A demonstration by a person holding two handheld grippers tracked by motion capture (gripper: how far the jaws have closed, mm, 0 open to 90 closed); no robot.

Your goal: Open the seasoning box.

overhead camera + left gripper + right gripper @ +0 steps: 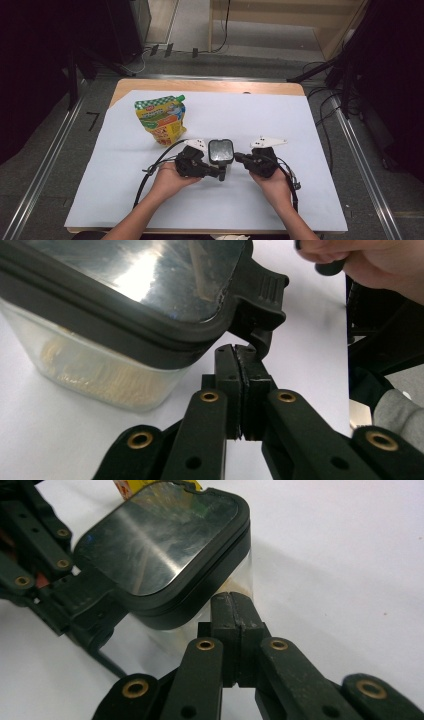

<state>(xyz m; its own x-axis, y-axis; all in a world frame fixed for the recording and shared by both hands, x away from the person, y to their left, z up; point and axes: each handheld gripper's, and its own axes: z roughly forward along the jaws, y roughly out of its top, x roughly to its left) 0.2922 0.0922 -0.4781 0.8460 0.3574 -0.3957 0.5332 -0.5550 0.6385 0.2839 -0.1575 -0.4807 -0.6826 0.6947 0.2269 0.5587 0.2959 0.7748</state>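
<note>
A clear container with a black-rimmed, mirror-topped lid stands mid-table; something pale tan lies inside. My left gripper is at its near side, jaws shut and empty. In the left gripper view that gripper's tips sit just under the lid's black latch. My right gripper comes in from the right, shut. Its tips rest against the container's clear wall just below the lid rim. The left gripper shows by the latch in the right gripper view.
A yellow and green pouch stands behind and left of the container on the white sheet that covers the wooden table. Cables trail from both grippers toward the table's near edge. Dark stands and floor rails flank the table.
</note>
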